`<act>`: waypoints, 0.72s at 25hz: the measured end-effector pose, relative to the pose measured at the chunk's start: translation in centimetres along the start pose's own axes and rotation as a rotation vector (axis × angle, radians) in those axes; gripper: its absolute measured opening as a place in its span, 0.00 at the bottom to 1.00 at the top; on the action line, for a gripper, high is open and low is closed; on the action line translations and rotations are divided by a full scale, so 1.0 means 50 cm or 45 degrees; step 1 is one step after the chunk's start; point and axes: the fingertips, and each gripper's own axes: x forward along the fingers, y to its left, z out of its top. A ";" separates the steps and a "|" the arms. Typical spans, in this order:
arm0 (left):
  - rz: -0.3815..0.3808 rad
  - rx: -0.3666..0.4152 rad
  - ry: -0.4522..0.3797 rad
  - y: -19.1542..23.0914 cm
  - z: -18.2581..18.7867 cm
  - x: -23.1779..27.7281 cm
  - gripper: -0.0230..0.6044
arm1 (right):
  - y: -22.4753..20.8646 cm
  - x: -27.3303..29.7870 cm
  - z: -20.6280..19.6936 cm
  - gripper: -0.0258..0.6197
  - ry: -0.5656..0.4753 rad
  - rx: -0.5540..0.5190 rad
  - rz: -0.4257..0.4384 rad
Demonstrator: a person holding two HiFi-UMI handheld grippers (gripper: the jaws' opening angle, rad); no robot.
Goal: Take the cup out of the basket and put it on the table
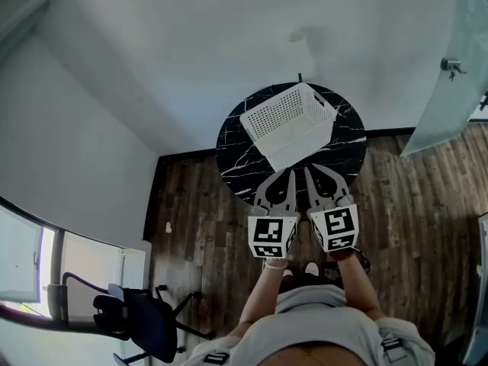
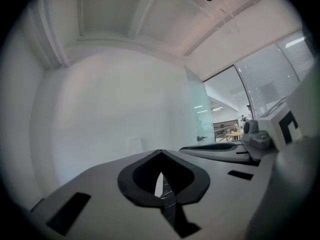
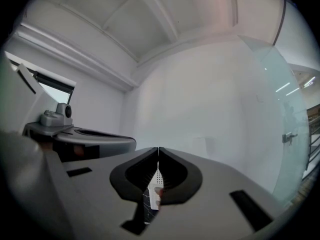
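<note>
Bright even daylight, soft shadows, strong fisheye warping, dark vignetted corners, sharp focus

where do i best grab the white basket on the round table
Probably the top rim of the basket, at the wall nearest the grippers, from straight above: it stands open-topped on the table, and that thin upright wall fits between jaws. The left gripper and right gripper are both shut, so open one first.
</note>
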 end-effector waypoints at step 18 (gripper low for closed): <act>-0.057 0.000 0.025 0.040 -0.020 0.090 0.05 | -0.032 0.088 -0.014 0.06 0.019 0.023 -0.027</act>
